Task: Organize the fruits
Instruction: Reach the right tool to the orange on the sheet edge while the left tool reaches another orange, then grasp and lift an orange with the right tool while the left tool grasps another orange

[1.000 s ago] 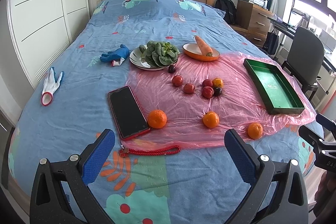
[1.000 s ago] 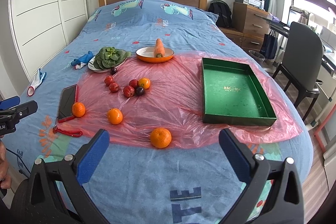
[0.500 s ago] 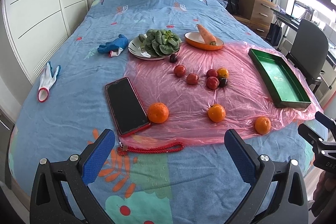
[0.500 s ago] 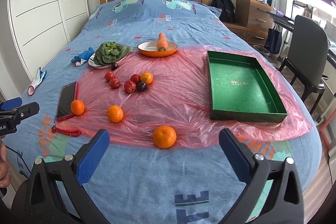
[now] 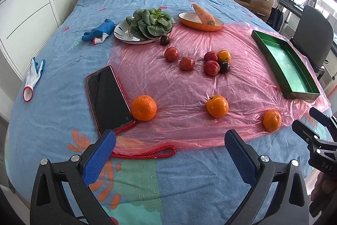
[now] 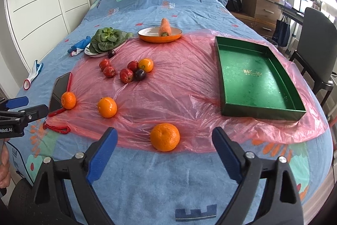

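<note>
Both grippers are over the near edge of the bed (image 6: 147,182), neither holding anything. The right gripper (image 6: 164,149) has its jaws spread wide, and the nearest orange (image 6: 165,136) sits on the bed just ahead, roughly centred in the gap; judged as lining up for a first pick. The left gripper (image 5: 170,148) is likewise wide apart and empty, aimed between the orange by the phone (image 5: 144,108) and the middle orange (image 5: 217,106).

Fruit lies loose on the pink plastic sheet (image 6: 179,88), presumably spread to protect the bedding. The green tray (image 6: 256,77) stands empty on the sheet's right side, the likely destination. A cluster of small red and dark fruits (image 6: 134,71) lies further back, near the plate of greens (image 6: 106,40) and the orange dish with a carrot (image 6: 160,34).

View differences: the right wrist view shows the tray floor fully; the left sees it obliquely at the edge. The left wrist view shows the whole phone (image 5: 108,98) and its red cord (image 5: 145,152), which the right shows foreshortened.
</note>
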A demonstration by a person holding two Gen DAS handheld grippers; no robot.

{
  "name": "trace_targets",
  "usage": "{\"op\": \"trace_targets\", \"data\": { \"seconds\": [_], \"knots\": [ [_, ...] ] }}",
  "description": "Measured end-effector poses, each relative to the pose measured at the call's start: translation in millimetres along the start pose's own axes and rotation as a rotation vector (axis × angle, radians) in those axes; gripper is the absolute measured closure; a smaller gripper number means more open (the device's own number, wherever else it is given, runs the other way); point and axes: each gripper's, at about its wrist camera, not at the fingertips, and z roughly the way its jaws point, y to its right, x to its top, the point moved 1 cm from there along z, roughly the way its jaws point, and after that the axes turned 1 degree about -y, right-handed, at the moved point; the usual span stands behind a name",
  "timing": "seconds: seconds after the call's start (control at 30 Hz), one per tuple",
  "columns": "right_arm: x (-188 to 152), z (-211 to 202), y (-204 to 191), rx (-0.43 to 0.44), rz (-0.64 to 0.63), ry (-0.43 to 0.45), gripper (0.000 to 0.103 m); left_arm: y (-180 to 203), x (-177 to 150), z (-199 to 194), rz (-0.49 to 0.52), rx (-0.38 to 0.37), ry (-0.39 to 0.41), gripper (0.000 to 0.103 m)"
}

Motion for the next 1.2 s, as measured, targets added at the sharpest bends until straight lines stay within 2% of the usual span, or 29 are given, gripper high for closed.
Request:
{"op": "trace_targets", "data": {
  "seconds": [0.23,0.4,0.53,0.63,0.7,0.73,0.87,0.97,1.2],
  "knots": [
    [3,26,8,0.030,0.013,-0.031,0.000,10,5,22,0.013,-0.029,-0.029,0.012],
    [10,46,8,0.075,0.011,-0.057,0.000,25,7,38,0.044,-0.062,-0.067,0.027],
    [10,57,6,0.087,-0.006,-0.072,0.012,37,10,50,0.066,-0.084,-0.079,0.030],
    [3,64,8,0.078,-0.017,-0.098,0.021,46,13,60,0.077,-0.097,-0.091,0.037],
    [-1,68,11,0.088,-0.009,-0.114,0.035,51,16,68,0.077,-0.104,-0.100,0.041],
    [-2,69,12,0.099,-0.005,-0.115,0.038,52,17,71,0.073,-0.108,-0.105,0.041],
    [-3,70,8,0.101,-0.042,-0.109,0.038,57,22,87,0.071,-0.103,-0.115,0.041],
    [-3,70,7,0.102,-0.056,-0.106,0.038,60,24,100,0.074,-0.101,-0.135,0.046],
    [-5,71,9,0.116,-0.060,-0.101,0.038,73,25,116,0.098,-0.107,-0.150,0.047]
  ]
}}
